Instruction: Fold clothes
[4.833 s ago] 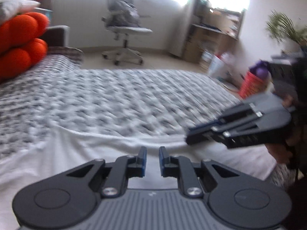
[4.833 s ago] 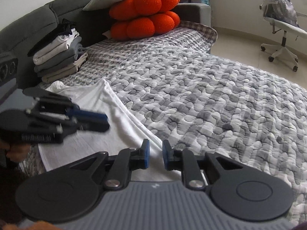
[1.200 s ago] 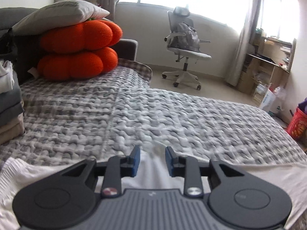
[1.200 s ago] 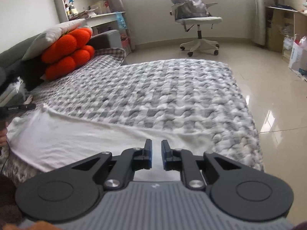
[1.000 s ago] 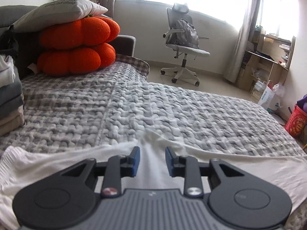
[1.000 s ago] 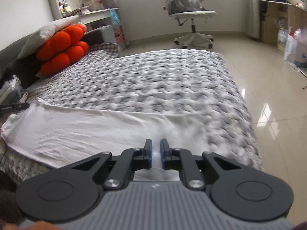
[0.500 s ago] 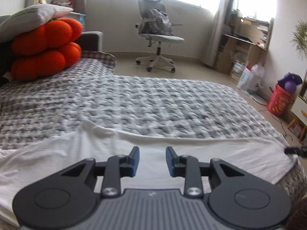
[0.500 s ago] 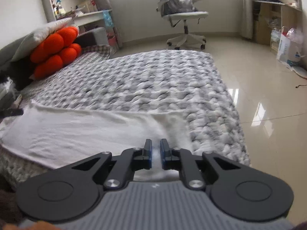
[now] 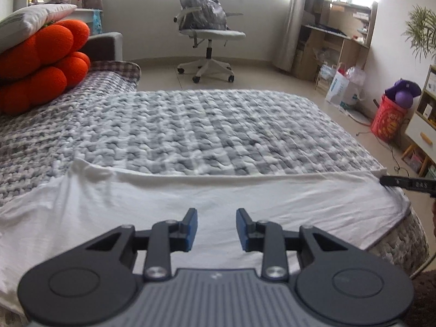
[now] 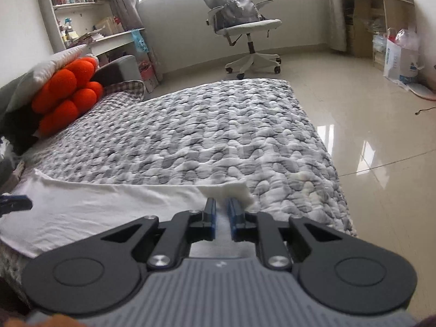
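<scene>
A long white garment (image 9: pixel 207 204) lies flat along the near edge of the bed, over the grey knitted blanket (image 9: pixel 207 130). My left gripper (image 9: pixel 216 230) hovers open just above the garment's middle, with nothing between its blue pads. My right gripper (image 10: pixel 222 216) is shut on the garment's right end, and a white corner (image 10: pixel 231 189) sticks out past the fingertips. In the left wrist view the right gripper's tip (image 9: pixel 406 183) shows at the cloth's far right corner. The left gripper's tip (image 10: pixel 13 204) shows at the left edge of the right wrist view.
Orange round cushions (image 9: pixel 41 65) under a white pillow (image 9: pixel 32 20) sit at the head of the bed. An office chair (image 9: pixel 207 30) stands on the tiled floor beyond the bed. Wooden shelves (image 9: pixel 340 38) and a red basket (image 9: pixel 389 122) are at the right.
The left wrist view has swung to the right, away from the cushions and the folded stack. The garment now lies stretched out straighter. The right gripper has stayed shut on its end.
</scene>
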